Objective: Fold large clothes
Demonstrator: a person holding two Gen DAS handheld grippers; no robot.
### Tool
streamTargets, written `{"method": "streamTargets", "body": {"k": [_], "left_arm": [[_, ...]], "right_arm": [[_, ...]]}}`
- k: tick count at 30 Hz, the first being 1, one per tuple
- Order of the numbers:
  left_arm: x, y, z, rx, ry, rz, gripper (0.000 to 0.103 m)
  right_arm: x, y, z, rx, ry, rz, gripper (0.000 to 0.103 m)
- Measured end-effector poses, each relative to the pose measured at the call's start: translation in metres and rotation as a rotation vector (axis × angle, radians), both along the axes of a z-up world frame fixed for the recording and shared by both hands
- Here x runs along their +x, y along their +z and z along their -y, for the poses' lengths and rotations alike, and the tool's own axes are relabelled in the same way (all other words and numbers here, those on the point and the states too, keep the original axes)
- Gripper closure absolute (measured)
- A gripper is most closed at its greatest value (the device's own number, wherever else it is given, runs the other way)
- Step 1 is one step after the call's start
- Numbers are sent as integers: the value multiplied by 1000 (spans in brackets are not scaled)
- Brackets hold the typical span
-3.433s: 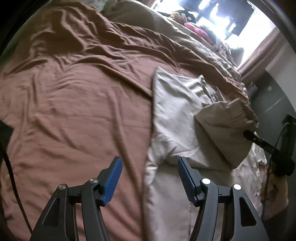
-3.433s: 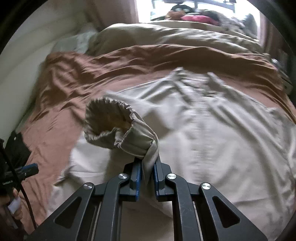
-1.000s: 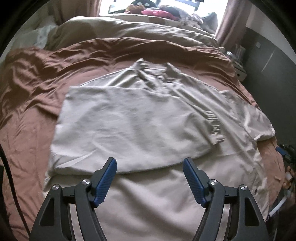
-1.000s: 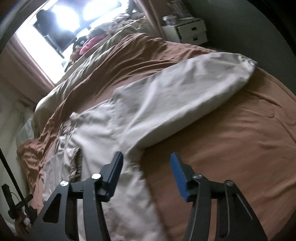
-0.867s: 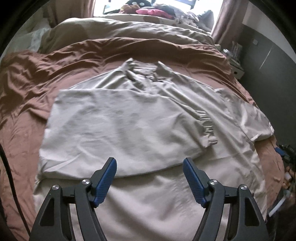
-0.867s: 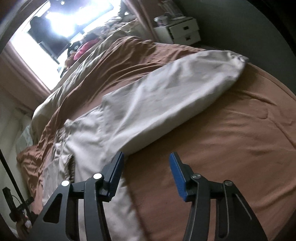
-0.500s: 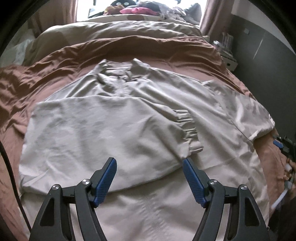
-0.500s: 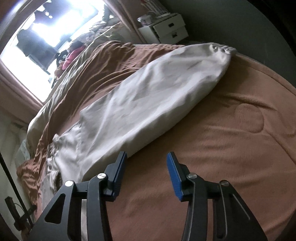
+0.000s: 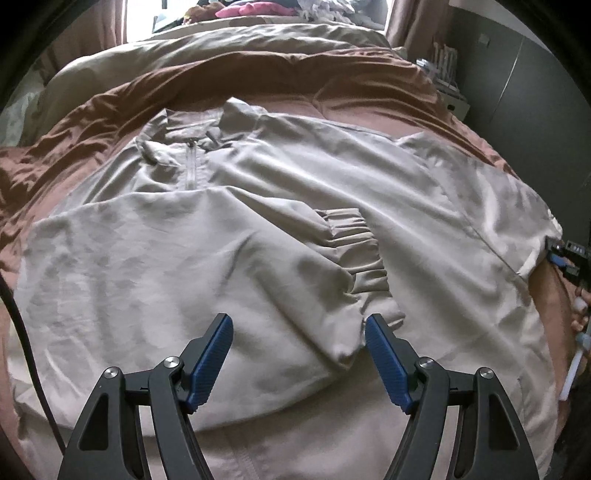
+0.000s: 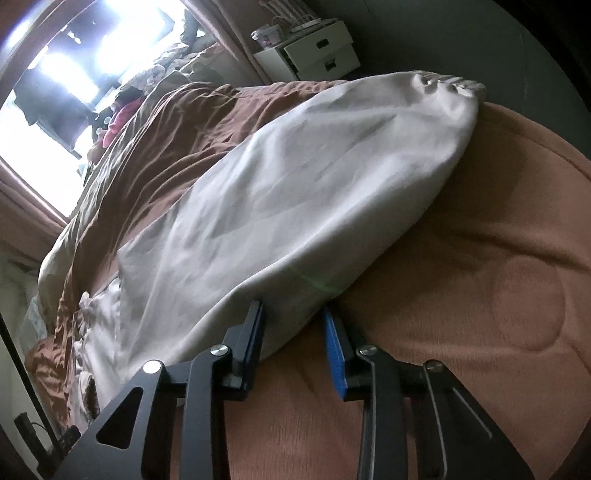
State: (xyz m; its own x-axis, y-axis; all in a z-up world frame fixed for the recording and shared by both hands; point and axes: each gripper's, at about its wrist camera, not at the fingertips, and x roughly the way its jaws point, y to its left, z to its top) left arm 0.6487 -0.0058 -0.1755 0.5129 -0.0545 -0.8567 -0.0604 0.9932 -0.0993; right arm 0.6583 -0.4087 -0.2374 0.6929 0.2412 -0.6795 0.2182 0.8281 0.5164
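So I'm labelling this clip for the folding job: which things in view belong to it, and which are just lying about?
Part of the job:
jacket
folded sleeve
other sleeve
left hand-held gripper, open
right hand-held gripper, open around the sleeve edge

Just lying about:
brown bedspread
beige duvet
pink clothes
white drawers

We see our right gripper [image 10: 293, 325] low over the brown bedspread [image 10: 480, 295], its jaws parted around the near edge of the pale jacket sleeve [image 10: 295, 192]. The sleeve lies stretched out flat, its gathered cuff [image 10: 450, 83] at the far end. A white drawer unit [image 10: 317, 51] stands beyond the bed.
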Motion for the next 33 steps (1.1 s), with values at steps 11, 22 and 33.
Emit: {"method": "streamTargets", "body": {"k": [11,22,33], "left_arm": [[-5,-4,-8,-22,4,-16,28],[-43,45,-34,-67,33,61,28],[-87,72,-91,-70,84,98,28]], "right_arm": [[-16,38,-2,-50,-17,124,103],[-73,147,-82,-144,183,309,103],[-85,167,-179,-162,405,348,103]]}}
